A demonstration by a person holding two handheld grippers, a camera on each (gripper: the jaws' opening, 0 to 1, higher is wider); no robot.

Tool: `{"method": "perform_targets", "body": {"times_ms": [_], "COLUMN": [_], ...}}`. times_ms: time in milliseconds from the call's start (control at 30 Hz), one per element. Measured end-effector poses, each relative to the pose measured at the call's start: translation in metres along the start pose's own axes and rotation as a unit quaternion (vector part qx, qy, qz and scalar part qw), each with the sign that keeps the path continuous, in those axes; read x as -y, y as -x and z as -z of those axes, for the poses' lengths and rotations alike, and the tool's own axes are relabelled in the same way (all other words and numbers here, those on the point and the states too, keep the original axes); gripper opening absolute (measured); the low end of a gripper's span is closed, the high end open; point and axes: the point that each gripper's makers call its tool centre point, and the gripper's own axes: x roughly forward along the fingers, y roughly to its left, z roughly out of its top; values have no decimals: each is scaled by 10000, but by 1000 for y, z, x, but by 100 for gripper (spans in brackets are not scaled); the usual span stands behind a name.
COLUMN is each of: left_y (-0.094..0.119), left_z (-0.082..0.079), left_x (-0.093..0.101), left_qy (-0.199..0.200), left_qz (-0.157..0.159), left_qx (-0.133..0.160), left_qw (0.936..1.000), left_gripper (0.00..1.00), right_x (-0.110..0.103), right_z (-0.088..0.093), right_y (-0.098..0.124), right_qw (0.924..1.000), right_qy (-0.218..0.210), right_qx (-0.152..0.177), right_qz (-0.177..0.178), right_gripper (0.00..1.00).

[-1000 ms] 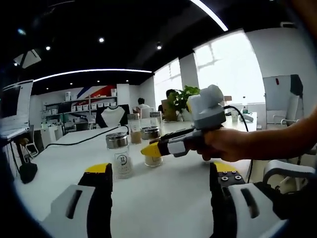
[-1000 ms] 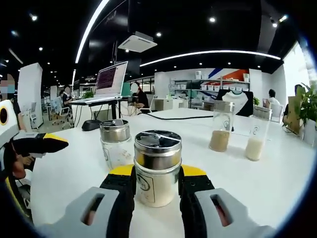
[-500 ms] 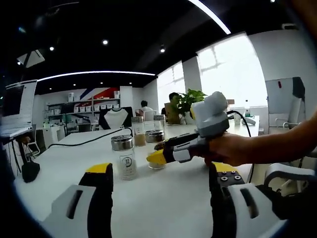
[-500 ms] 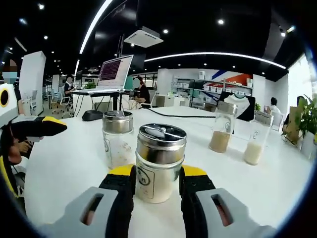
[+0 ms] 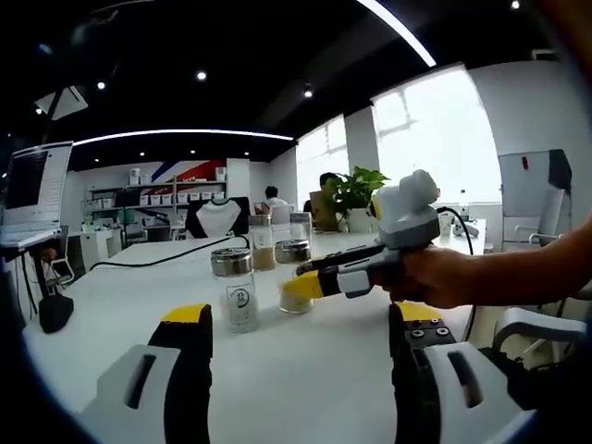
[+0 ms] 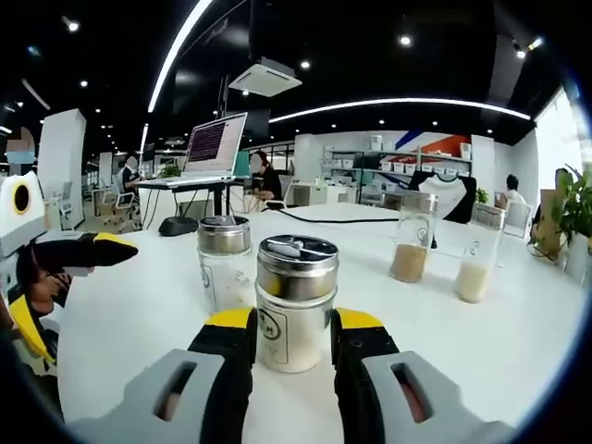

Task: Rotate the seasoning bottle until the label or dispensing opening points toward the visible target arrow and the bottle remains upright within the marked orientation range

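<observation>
1. Cable (image 5: pixel 157 264) and a dark mouse-shaped object (image 5: pixel 55 313) lie far off toward the left of the white table (image 5: pixel 305 370) in the left gripper view, well clear of the work.

2. Left gripper (image 5: pixel 294 344) comes next: its two yellow-tipped jaws stand spread wide with bare table between them, pinching nothing. I judge it is held back as a spare, so the turning stays a one-gripper job.

3. Just beyond its left jaw stands a clear jar (image 5: pixel 233 289) with a metal cap, upright and ungripped, near the target bottle but apart from it.

4. The seasoning bottle (image 5: pixel 294 276) stands right of that jar. The right gripper reaches in from the right, a person's hand (image 5: pixel 442 276) around its handle, yellow tip against the bottle's side.

5. In the right gripper view, the left gripper (image 6: pixel 69 254) shows at the left edge, then the clear jar (image 6: pixel 225 262).

6. At centre, the right gripper (image 6: pixel 289 335) has its jaws pressed against both sides of the seasoning bottle (image 6: pixel 295 303), low on the glass. That low pinch likely keeps the bottle upright on the table while it is twisted. Its label (image 6: pixel 271 328) faces forward-left and the lid's flap sits on top. I can make out no target arrow.

7. Further right, two tall jars (image 6: pixel 412 236) of pale powder stand well apart from the work.
</observation>
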Motion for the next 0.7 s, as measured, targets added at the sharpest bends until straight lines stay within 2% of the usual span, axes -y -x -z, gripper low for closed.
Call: {"method": "perform_targets", "body": {"times_ms": [133, 400, 500, 700], "left_y": [0, 0, 0, -1], "left_z": [-2, -2, -2, -2], "left_x": [1, 2, 2, 4], "left_qy": [31, 45, 62, 52], "left_qz": [19, 45, 49, 70], "left_qx": [46, 61, 75, 81], "left_qw": [10000, 10000, 9999, 9999], "left_gripper": [82, 82, 82, 82], "right_x": [0, -1, -3, -3], "right_z": [0, 0, -1, -5], "right_y": [1, 3, 4, 17], "right_qw": [9999, 10000, 9999, 9998], "right_qy": [-146, -32, -32, 65], "right_qx": [10, 22, 17, 96], "right_qz": [-26, -45, -110, -164], "right_gripper": [30, 30, 33, 36]}}
